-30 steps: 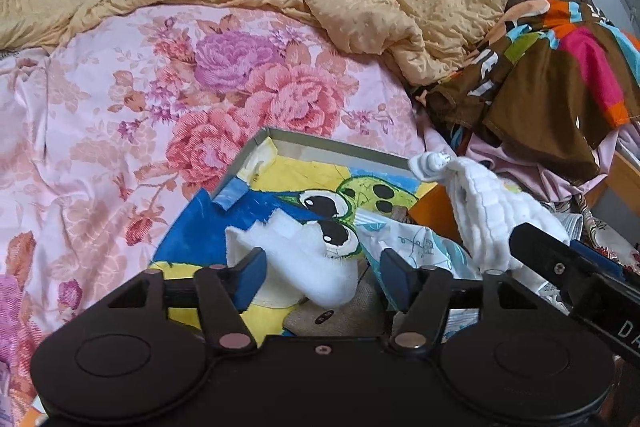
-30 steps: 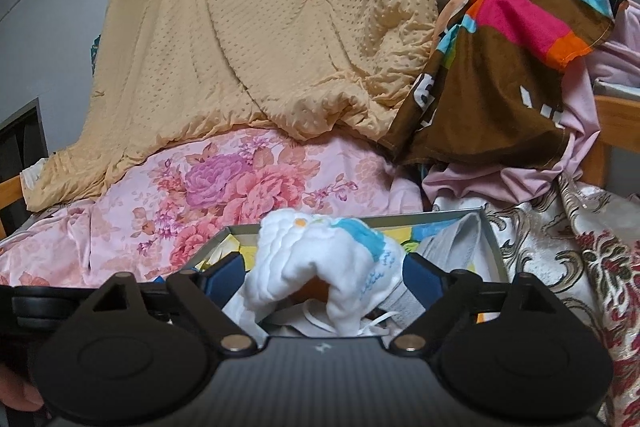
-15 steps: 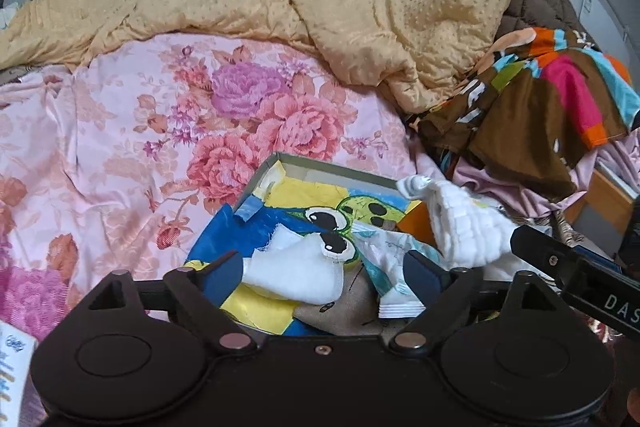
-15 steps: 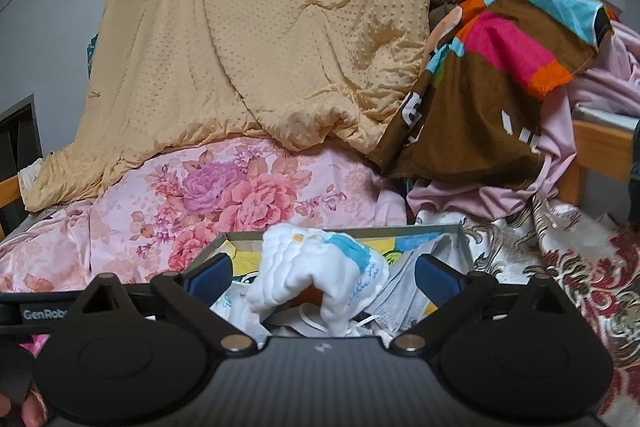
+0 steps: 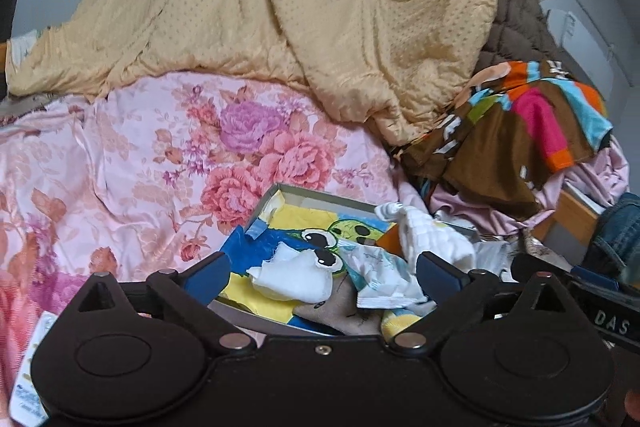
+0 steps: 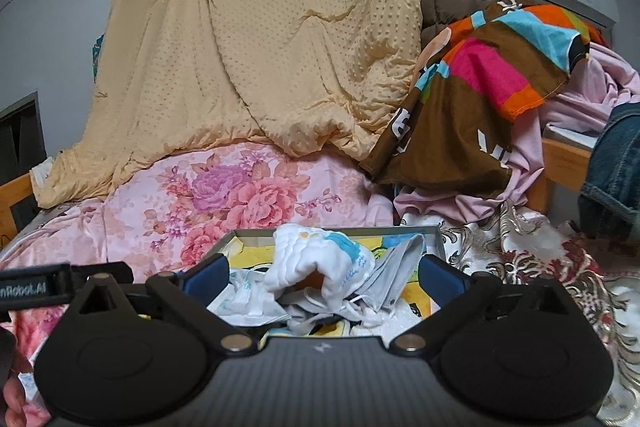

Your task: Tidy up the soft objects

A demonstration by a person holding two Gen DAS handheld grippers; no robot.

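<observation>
A shallow grey box (image 5: pixel 320 191) (image 6: pixel 328 229) lies on the bed with a blue and yellow cartoon cloth (image 5: pixel 256 251) in it. On the cloth lie a white cloth piece (image 5: pixel 294 277), a white quilted cloth (image 5: pixel 432 241) (image 6: pixel 316 259), a printed white cloth (image 5: pixel 382 277) and a grey cloth (image 6: pixel 396 267). My left gripper (image 5: pixel 322 277) is open, above the box's near side, with the white cloth piece lying between its fingers. My right gripper (image 6: pixel 324 277) is open, above the box, with the quilted cloth lying between its fingers.
A pink floral sheet (image 5: pixel 140 163) (image 6: pixel 248 195) covers the bed. A yellow dotted blanket (image 5: pixel 300 7) (image 6: pixel 280 47) hangs behind. A brown striped cloth (image 5: pixel 520 131) (image 6: pixel 480 83) and pink clothes (image 6: pixel 592 95) pile up at the right. Jeans (image 6: pixel 612 163) and a wooden rail (image 6: pixel 560 163) are at far right.
Both grippers have opened wider and drawn back and up from the box. The white cloth piece and the quilted cloth now lie loose in the box.
</observation>
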